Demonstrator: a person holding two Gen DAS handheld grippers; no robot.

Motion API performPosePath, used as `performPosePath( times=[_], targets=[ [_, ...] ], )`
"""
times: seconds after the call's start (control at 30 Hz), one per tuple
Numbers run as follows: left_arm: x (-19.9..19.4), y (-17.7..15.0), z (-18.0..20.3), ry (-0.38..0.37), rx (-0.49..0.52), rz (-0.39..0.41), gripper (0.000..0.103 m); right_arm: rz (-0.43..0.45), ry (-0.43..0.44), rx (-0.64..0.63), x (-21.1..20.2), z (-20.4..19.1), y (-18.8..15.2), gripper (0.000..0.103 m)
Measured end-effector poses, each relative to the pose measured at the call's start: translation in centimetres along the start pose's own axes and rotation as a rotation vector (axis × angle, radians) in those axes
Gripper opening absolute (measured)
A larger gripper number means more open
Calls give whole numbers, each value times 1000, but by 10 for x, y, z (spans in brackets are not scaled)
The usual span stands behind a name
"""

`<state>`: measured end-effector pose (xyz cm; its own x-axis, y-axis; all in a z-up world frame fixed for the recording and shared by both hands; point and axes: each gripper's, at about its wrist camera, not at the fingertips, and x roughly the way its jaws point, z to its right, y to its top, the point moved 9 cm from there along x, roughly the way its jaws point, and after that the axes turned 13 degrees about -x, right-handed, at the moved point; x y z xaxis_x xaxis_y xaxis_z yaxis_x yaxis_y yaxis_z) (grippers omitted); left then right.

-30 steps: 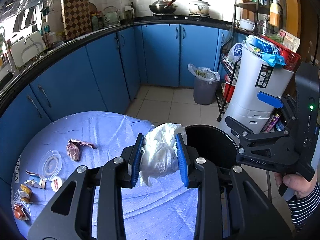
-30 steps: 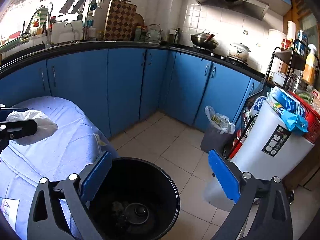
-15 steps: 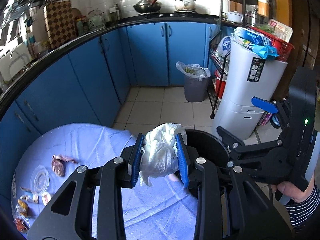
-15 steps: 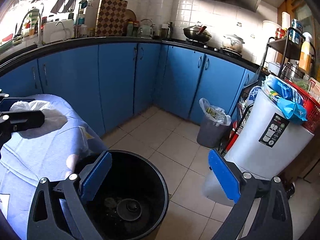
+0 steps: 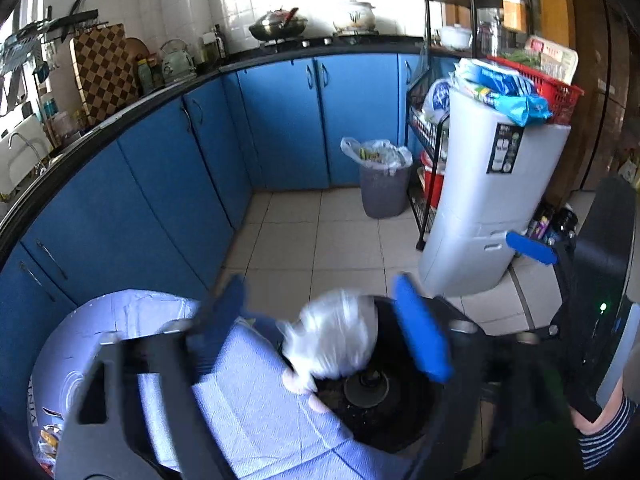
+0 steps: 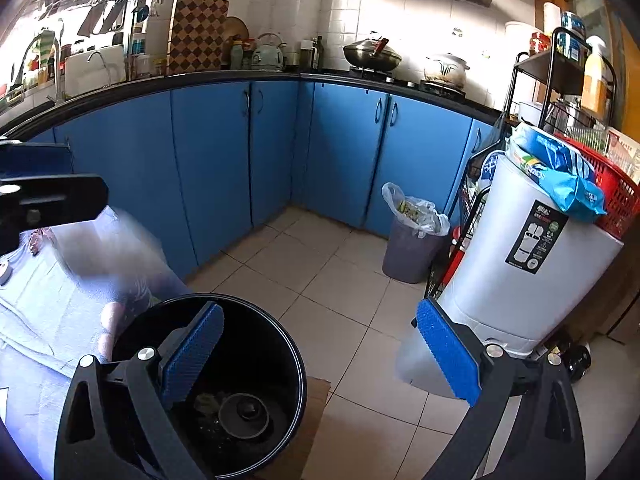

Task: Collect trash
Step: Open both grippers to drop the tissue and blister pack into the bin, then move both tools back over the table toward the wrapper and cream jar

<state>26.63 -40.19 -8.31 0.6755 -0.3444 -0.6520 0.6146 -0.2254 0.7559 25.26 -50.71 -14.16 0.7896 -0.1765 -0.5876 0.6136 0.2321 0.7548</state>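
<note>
A crumpled white tissue (image 5: 336, 332), blurred by motion, hangs loose over the mouth of the black bin (image 5: 384, 428). My left gripper (image 5: 320, 320) stands around it with its jaws opening, the blue pads well apart and off the tissue. In the right wrist view the tissue (image 6: 108, 248) is a pale smear below the left gripper's finger (image 6: 48, 200). My right gripper (image 6: 320, 356) is open and empty, its left pad above the bin's rim (image 6: 280, 340). Loose wrappers (image 5: 48, 440) lie at the table's far left.
The round table with a blue cloth (image 5: 260, 400) touches the black bin. A grey lined waste bin (image 5: 384, 184), a white appliance (image 5: 492, 200) and a wire rack stand on the tiled floor. Blue cabinets (image 5: 180, 184) curve behind. A striped sleeve (image 5: 600, 436) is at bottom right.
My left gripper moved from above the table to over the black bin, then its jaws spread and let the tissue go. The right gripper sank slightly toward the bin.
</note>
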Motion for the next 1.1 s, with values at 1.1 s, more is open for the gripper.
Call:
performPosePath(
  times=[1.1],
  targets=[
    [-72,-32,-124,130,-221,45,99,60,133,-162,-47,-107,40,95]
  ],
)
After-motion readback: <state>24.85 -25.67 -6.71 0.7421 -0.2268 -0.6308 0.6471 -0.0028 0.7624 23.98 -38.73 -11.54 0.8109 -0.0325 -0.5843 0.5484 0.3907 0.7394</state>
